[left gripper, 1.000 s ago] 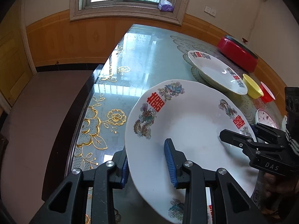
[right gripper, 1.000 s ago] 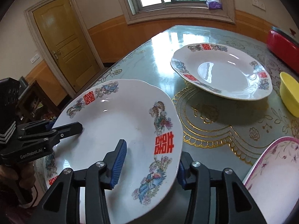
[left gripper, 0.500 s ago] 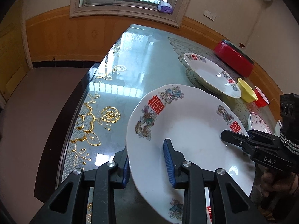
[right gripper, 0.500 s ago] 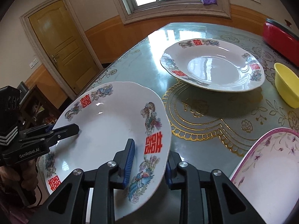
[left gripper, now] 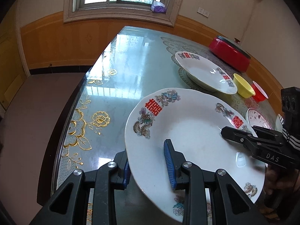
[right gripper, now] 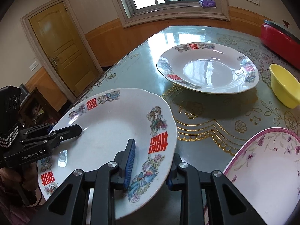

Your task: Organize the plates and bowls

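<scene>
Both grippers pinch the near plate [left gripper: 195,136] by opposite rims – left gripper [left gripper: 149,166], right gripper [right gripper: 149,166] clamped shut on it – glazed china, heavy, slippery, breakable

The left half of the surface [left gripper: 120,71], from the near edge to the window end, lies bare and open to a hand. On the right it is crowded: a second patterned plate [right gripper: 208,69], with a yellow bowl [right gripper: 285,86] just beside it, a red bowl [left gripper: 259,93] and a red pot [left gripper: 230,54] behind. A pink-rimmed floral dish [right gripper: 266,170] blocks the near right corner.
</scene>
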The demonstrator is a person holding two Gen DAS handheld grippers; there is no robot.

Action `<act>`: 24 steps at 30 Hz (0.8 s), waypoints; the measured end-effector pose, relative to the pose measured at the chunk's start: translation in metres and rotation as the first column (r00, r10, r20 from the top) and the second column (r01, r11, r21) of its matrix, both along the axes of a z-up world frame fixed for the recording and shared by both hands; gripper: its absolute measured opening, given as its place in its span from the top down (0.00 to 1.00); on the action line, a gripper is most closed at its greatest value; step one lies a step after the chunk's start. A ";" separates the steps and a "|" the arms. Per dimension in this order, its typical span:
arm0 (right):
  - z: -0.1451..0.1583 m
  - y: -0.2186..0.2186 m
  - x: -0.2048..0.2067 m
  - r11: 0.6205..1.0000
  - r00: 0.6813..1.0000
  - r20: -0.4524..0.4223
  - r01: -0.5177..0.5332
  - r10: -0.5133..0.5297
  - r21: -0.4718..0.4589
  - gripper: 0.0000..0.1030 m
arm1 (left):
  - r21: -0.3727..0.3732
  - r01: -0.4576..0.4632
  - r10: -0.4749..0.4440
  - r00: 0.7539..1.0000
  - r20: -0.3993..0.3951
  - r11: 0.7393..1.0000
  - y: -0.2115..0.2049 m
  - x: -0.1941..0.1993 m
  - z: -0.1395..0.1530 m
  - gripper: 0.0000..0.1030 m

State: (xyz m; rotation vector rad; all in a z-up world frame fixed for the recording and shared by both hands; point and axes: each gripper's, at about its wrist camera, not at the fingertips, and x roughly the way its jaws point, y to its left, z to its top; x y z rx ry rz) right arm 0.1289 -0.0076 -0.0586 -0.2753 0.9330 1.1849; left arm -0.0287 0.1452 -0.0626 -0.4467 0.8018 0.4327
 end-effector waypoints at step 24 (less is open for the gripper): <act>0.030 -0.046 0.006 0.992 0.990 0.083 0.107 -0.113 0.073 0.77 | 0.082 0.125 -0.130 0.990 0.046 0.989 -0.030 0.022 0.029 0.68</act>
